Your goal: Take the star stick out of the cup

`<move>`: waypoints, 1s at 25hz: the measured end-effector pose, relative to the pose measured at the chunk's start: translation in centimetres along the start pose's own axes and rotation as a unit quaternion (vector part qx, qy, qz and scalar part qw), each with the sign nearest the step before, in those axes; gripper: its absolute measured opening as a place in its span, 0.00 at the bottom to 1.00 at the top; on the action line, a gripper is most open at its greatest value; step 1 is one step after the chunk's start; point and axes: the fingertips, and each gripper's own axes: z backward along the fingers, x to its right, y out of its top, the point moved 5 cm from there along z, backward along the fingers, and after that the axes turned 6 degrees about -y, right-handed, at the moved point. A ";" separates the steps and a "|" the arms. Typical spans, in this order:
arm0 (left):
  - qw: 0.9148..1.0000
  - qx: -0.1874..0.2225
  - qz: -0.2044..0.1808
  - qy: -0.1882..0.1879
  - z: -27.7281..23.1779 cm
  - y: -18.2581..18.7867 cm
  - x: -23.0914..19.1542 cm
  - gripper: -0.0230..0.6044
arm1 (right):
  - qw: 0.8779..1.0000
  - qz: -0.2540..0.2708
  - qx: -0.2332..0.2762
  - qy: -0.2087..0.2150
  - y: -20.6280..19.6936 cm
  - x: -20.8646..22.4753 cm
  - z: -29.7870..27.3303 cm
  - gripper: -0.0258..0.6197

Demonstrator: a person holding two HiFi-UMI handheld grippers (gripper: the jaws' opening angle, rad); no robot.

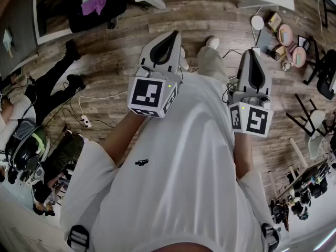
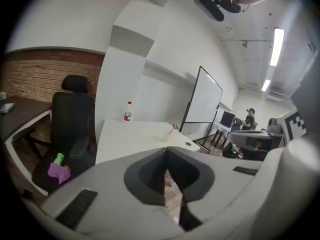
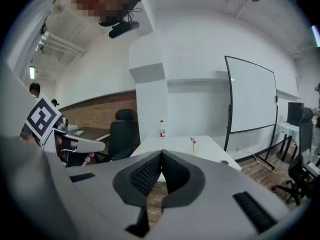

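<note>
Left gripper point(image 2: 166, 150): jaws closed tip to tip, nothing between them. Right gripper point(image 3: 161, 153): same condition, closed and empty. Both are held level with each other in front of the person's chest, well short of the white table point(image 2: 131, 134). The star stick point(image 2: 174, 127) stands tilted in the cup point(image 2: 164, 137) on that table (a bottle point(image 2: 127, 112) stands farther back).

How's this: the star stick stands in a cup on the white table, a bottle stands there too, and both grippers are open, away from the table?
Not open: each gripper view shows its jaws together and empty, so the left gripper and right gripper are shut. The star stick, cup, bottle and white table are as you say.
</note>
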 end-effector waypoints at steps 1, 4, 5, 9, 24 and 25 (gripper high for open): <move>1.000 0.001 0.001 0.002 0.7 -0.2 0.2 0.03 | 1.000 -0.002 0.000 0.000 -0.2 -0.3 0.6 0.04; 1.000 0.009 0.004 0.004 2.3 -0.4 1.0 0.03 | 1.000 -0.002 0.007 -0.002 -0.4 -0.9 2.3 0.04; 1.000 0.013 0.004 0.003 2.7 -0.4 1.3 0.03 | 1.000 -0.002 0.010 -0.004 -0.4 -1.0 2.9 0.04; 1.000 0.014 -0.004 -0.007 4.2 -0.3 3.9 0.03 | 1.000 -0.016 0.021 -0.014 0.0 -0.5 6.2 0.04; 0.998 0.008 -0.051 -0.045 -0.8 -0.9 18.7 0.03 | 0.996 -0.056 0.058 -0.028 -2.8 12.1 15.0 0.05; 0.998 0.007 -0.051 -0.042 -1.1 -1.3 19.4 0.03 | 0.996 -0.061 0.062 -0.021 -3.2 12.6 15.3 0.05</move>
